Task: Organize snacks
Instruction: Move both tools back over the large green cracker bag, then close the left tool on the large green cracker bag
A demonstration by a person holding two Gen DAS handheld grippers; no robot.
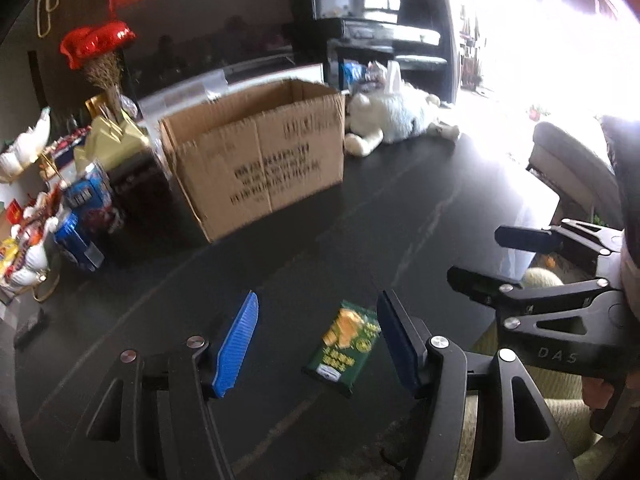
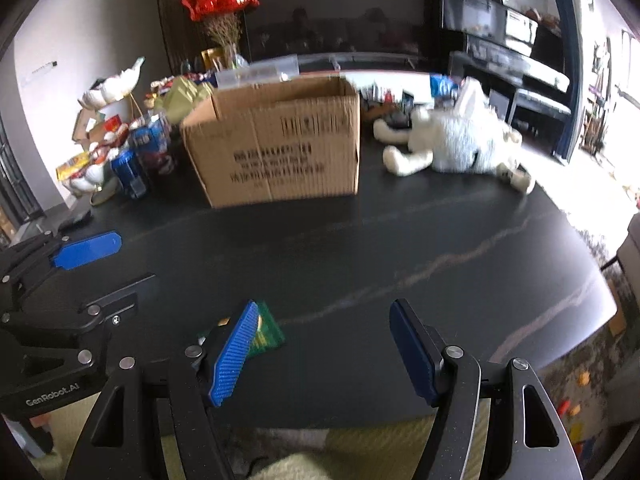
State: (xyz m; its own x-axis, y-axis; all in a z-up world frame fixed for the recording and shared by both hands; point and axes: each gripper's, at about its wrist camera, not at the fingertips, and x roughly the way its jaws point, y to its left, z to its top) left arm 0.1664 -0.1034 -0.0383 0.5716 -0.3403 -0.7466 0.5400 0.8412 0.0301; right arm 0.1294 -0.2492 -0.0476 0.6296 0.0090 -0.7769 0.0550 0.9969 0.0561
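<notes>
Dark tabletop (image 1: 400,216): green snack pack (image 1: 344,346) lies flat near edge, between your left gripper (image 1: 316,340) pads, both grippers w/ jaws apart; light, crinkly, so pinch its long sides.

right tool (image 1: 476,256): "DAS" | left tool (image 2: 100,264): "GenRobot.AI" | cardboard box (image 2: 280,148): print unreadable

Right claw (image 2: 324,354) spread wide, green snack packet (image 2: 269,330) behind left finger

Both wrist views face cardboard box (image 1: 256,152), low.
</notes>
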